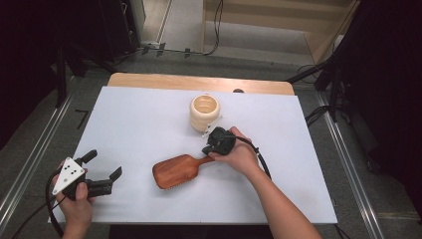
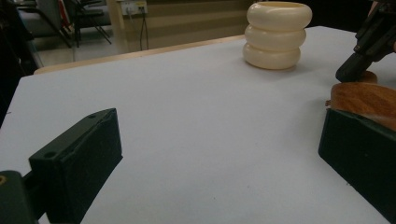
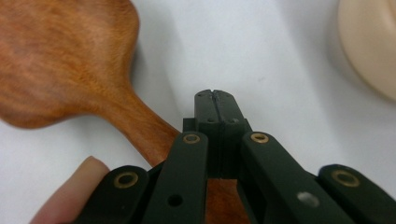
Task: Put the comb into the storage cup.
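- Here, a wooden hairbrush lies flat on the white tabletop, its oval head toward the person's left and its handle running up and to the right, toward the right hand.
- The right tongs sit at the handle end of the brush; in the right gripper view the two black jaws are pressed together with no gap, their tips meeting just beside the handle and above the white surface.
- In that same view the brush handle passes under the linkage of the tongs, and whether the shut tips actually pinch it I cannot tell; a fingertip of the person rests near the handle at the lower left.
- The left tongs are held low over the near left part of the tabletop, well apart from the brush, with the left hand around the body under the grey three-cornered plate.
- In the left gripper view the jaws stand spread wide, with bare tabletop between them.
- A cream ribbed cup, shaped like three stacked rings, stands upright near the far middle of the tabletop, just beyond the right hand.
- From the left gripper view the cup appears behind the brush head.
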